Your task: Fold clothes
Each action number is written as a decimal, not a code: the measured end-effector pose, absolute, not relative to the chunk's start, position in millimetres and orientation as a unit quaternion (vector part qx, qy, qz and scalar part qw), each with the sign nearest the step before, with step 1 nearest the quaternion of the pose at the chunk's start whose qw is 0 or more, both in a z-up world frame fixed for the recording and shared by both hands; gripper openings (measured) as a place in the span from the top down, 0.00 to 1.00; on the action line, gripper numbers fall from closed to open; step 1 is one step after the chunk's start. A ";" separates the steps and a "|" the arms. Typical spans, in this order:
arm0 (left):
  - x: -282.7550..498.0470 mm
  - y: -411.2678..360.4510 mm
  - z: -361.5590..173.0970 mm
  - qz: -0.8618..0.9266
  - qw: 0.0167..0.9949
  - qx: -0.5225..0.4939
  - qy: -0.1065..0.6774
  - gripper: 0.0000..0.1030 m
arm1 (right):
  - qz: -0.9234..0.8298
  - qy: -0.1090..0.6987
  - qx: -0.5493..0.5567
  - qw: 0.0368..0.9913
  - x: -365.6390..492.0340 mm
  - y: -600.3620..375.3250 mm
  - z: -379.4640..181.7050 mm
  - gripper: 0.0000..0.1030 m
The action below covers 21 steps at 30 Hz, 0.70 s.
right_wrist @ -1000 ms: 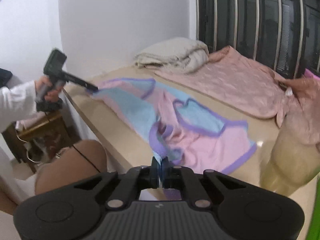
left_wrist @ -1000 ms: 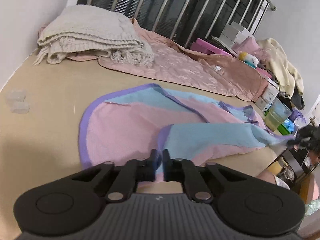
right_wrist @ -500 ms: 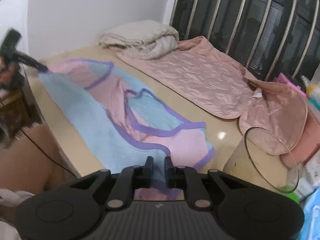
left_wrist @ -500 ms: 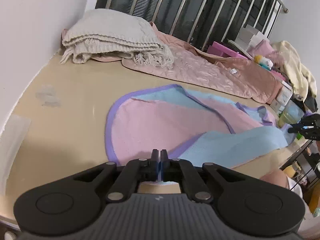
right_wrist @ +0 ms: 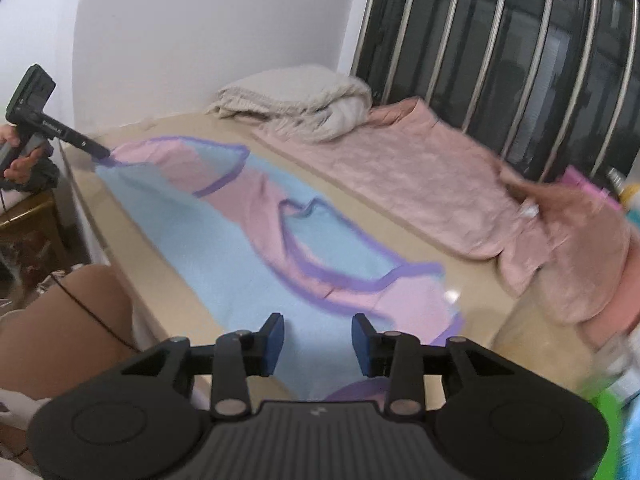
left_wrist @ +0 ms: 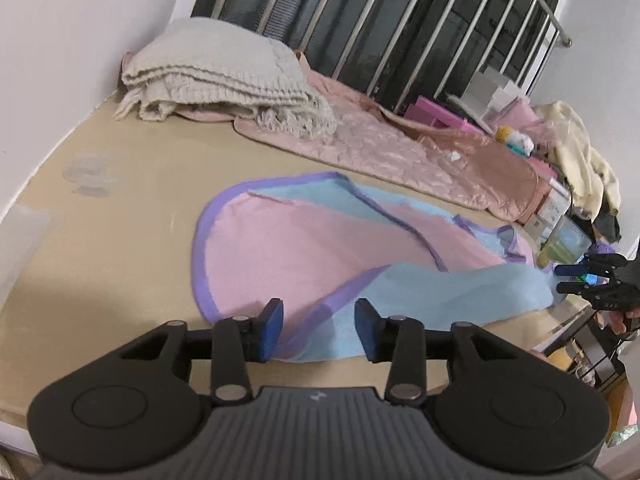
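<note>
From the left wrist view, the left gripper [left_wrist: 319, 328] had its jaws spread wide with nothing between them. The garment [left_wrist: 320, 248], pink and light blue with purple binding, lay flat on the beige worktop [left_wrist: 120, 240]. Its near hem sat directly at 12 o'clock from the jaws, with the purple-edged fold running just under the gap. Its long axis ran from about 9 o'clock at the rounded purple end toward 3 o'clock, where the blue panel tapered off toward the right gripper [left_wrist: 576, 278] at the worktop's far right edge. That gripper also showed parted jaws, clear of the cloth.

From the right wrist view, the right gripper [right_wrist: 318, 344] was likewise open and empty. The blue panel of the garment [right_wrist: 280, 264] lay at 12 o'clock and passed beneath the jaws. From there the long axis stretched away toward 10 o'clock, ending at the left gripper [right_wrist: 102, 152], whose tips sat at the far pink corner; whether they touched it could not be told.

Each gripper was thus nearest its own end of the garment, so the next fold would probably be across the long axis. A cream blanket [right_wrist: 304, 100] and a pink quilt [right_wrist: 440, 184] lay well apart, beyond it.
</note>
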State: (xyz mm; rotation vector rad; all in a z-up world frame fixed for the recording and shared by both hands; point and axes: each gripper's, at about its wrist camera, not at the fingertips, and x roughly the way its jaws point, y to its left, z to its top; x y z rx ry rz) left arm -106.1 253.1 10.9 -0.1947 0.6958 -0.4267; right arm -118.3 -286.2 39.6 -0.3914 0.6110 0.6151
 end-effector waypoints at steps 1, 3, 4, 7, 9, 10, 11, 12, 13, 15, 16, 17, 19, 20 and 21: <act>-106.6 250.2 9.4 -0.203 0.915 -0.083 0.340 0.94 | 0.297 0.300 -0.186 0.887 -116.1 -285.7 33.4 0.66; -108.6 249.9 8.5 -0.201 0.915 -0.081 0.342 0.94 | 0.283 0.308 -0.172 0.892 -111.6 -293.1 27.3 0.66; -109.0 251.4 10.4 -0.199 0.913 -0.084 0.345 0.94 | 0.276 0.312 -0.165 0.894 -109.3 -296.9 24.2 0.66; -109.0 252.9 23.6 -0.194 0.913 -0.091 0.346 0.82 | 0.273 0.303 -0.153 0.900 -109.7 -298.5 32.6 0.64; -101.4 242.2 46.4 -0.197 0.922 -0.083 0.322 0.56 | 0.292 0.278 -0.150 0.903 -110.2 -289.9 47.5 0.61; -93.1 232.7 57.9 -0.190 0.928 -0.077 0.312 0.43 | 0.308 0.260 -0.150 0.903 -109.4 -282.3 56.8 0.57; -81.4 220.9 68.3 -0.183 0.931 -0.067 0.310 0.39 | 0.316 0.249 -0.145 0.904 -99.9 -271.4 64.1 0.56; -67.3 207.5 76.9 -0.183 0.931 -0.050 0.311 0.39 | 0.324 0.238 -0.140 0.905 -90.4 -260.6 71.4 0.50; -52.0 192.7 83.9 -0.195 0.930 -0.030 0.310 0.39 | 0.326 0.250 -0.139 0.901 -72.9 -249.0 69.9 0.45; -21.0 166.8 88.1 -0.220 0.924 0.011 0.313 0.36 | 0.328 0.275 -0.136 0.893 -37.9 -225.9 66.8 0.44; -2.8 154.8 84.4 -0.222 0.919 0.034 0.323 0.36 | 0.329 0.287 -0.135 0.889 -20.4 -214.4 65.3 0.44; 15.6 143.2 79.1 -0.218 0.914 0.055 0.337 0.36 | 0.330 0.299 -0.134 0.885 -2.9 -202.8 63.8 0.44; 47.8 123.4 64.4 -0.207 0.904 0.096 0.361 0.37 | 0.331 0.325 -0.134 0.876 28.5 -183.5 57.4 0.46; 59.4 116.3 57.1 -0.205 0.900 0.110 0.369 0.37 | 0.325 0.336 -0.136 0.873 39.5 -176.5 52.7 0.46; 67.8 113.2 51.2 -0.208 0.897 0.111 0.373 0.37 | 0.314 0.352 -0.136 0.871 50.8 -170.6 46.9 0.46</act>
